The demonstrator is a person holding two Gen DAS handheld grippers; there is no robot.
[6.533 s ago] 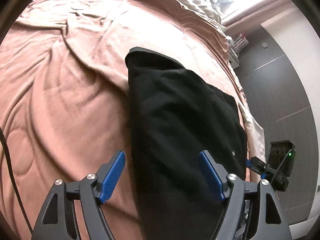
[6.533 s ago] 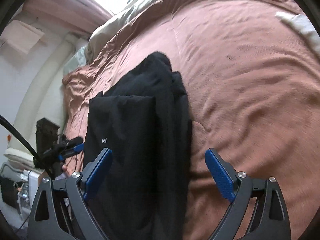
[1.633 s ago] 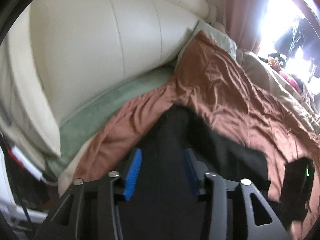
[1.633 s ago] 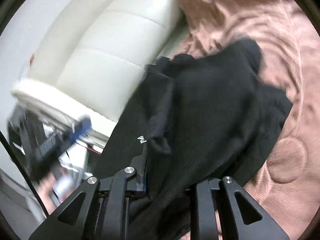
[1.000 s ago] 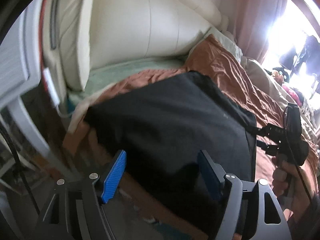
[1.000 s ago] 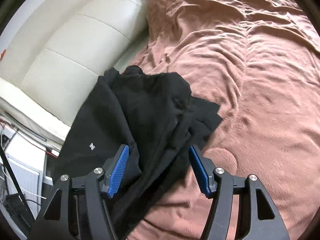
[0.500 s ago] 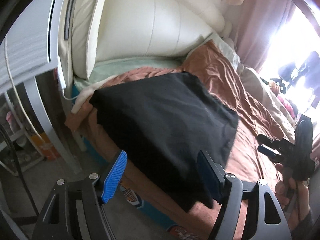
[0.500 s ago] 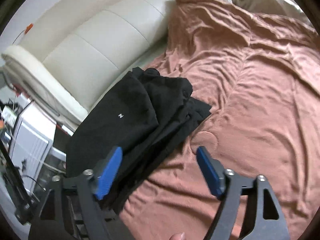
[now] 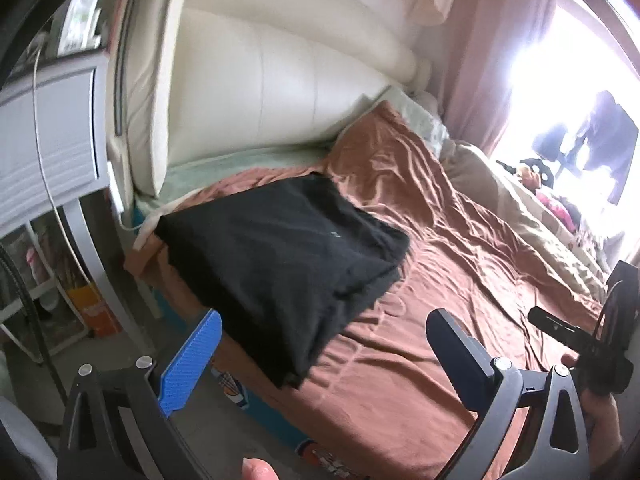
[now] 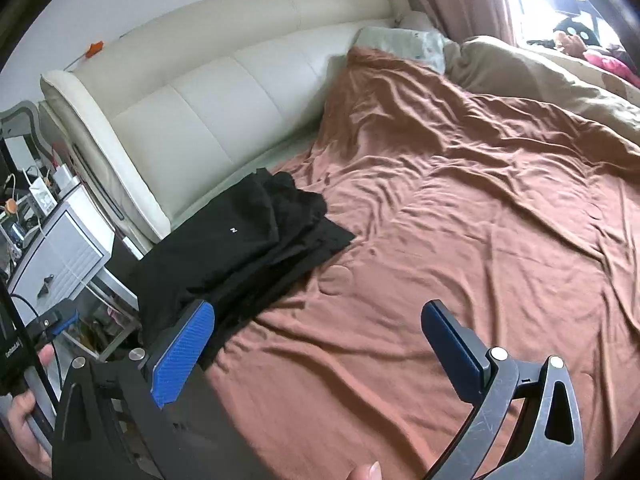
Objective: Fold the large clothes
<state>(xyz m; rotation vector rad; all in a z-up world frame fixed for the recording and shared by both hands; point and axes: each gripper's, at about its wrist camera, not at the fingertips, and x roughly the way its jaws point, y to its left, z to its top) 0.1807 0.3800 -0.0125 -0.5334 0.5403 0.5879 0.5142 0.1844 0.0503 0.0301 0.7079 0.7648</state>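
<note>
The folded black garment (image 9: 288, 264) is seen lying at the corner of the brown bedspread (image 9: 460, 280), possibly overhanging its edge. The jaws of the left gripper (image 9: 320, 356) and right gripper (image 10: 320, 344) are opening, with nothing held between them.

Black garment (image 9: 288, 256); rust-brown bedspread (image 10: 460, 240); cream headboard (image 10: 208, 92).

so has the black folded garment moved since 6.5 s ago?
Yes. The black folded garment now lies at the brown bedspread's corner beside the cream headboard, no longer mid-bed.
</note>
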